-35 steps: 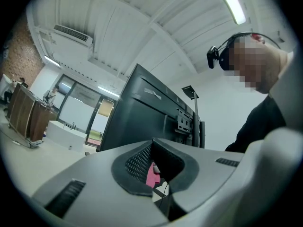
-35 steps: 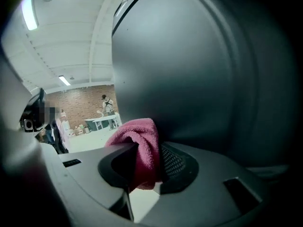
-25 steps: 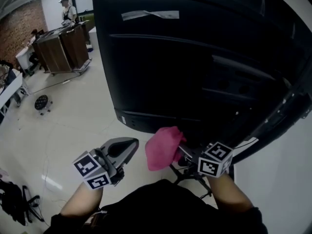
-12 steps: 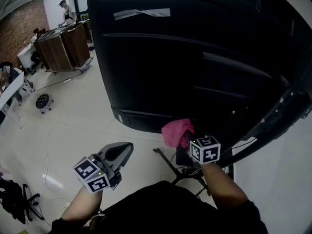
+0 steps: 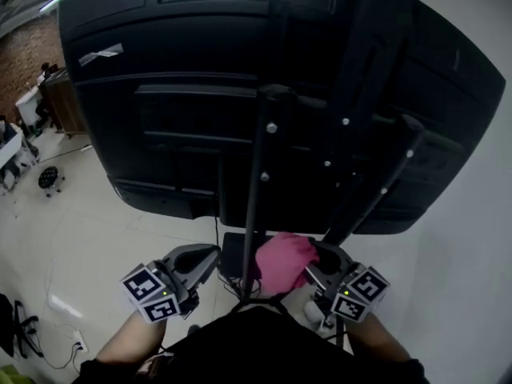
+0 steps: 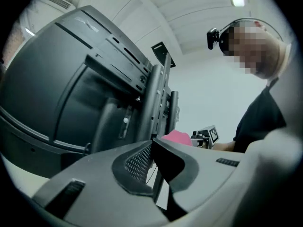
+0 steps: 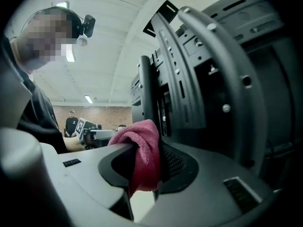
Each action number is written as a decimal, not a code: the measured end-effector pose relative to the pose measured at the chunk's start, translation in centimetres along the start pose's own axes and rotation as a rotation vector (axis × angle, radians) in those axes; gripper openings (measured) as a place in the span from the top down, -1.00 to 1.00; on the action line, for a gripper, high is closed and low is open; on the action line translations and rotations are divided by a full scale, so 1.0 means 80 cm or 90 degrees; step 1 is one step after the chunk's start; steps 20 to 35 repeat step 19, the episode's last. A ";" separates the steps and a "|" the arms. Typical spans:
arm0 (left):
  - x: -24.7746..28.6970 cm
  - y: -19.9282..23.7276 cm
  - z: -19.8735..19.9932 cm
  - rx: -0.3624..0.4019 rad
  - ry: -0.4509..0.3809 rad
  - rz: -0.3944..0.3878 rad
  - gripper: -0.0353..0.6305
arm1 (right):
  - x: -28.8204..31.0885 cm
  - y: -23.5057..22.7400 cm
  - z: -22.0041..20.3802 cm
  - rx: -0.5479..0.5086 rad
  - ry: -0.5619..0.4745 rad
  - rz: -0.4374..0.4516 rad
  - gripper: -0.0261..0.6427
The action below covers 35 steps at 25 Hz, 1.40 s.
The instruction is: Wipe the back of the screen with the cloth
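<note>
**A:** Right gripper (image 5: pixel 318 269) pinches the cloth (image 5: pixel 282 264), low down, just beside the stand post (image 5: pixel 256 198).

**B:** And the screen (image 5: pixel 184 94) back rises ahead and above it. Left gripper (image 5: pixel 202 259), jaws together and empty, sits off left. Right's the nearer, I'd say.

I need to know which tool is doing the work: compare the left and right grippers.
The left gripper is shut on nothing; the right gripper is shut on the pink cloth. The right gripper has the cloth beside the stand pole; the left gripper hangs off to the pole's left. Both sit below the screen.
</note>
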<state>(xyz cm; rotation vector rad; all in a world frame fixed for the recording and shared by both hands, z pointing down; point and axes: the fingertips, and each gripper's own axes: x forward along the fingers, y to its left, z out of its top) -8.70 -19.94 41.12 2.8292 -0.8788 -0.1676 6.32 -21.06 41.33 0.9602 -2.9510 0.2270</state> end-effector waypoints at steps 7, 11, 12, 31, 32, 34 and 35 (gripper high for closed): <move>0.097 -0.063 -0.021 -0.008 0.038 -0.016 0.91 | -0.059 -0.061 -0.010 0.033 0.004 -0.018 0.63; 0.091 -0.083 -0.019 -0.003 0.041 -0.026 0.91 | -0.084 -0.047 -0.014 0.030 -0.002 -0.035 0.63; 0.100 -0.085 -0.022 -0.003 0.043 -0.028 0.91 | -0.091 -0.054 -0.016 0.027 -0.005 -0.039 0.63; 0.098 -0.092 -0.014 0.009 0.055 -0.055 0.91 | -0.091 -0.033 -0.012 0.025 -0.020 -0.039 0.64; 0.098 -0.092 -0.014 0.009 0.055 -0.055 0.91 | -0.091 -0.033 -0.012 0.025 -0.020 -0.039 0.64; 0.098 -0.092 -0.014 0.009 0.055 -0.055 0.91 | -0.091 -0.033 -0.012 0.025 -0.020 -0.039 0.64; 0.098 -0.092 -0.014 0.009 0.055 -0.055 0.91 | -0.091 -0.033 -0.012 0.025 -0.020 -0.039 0.64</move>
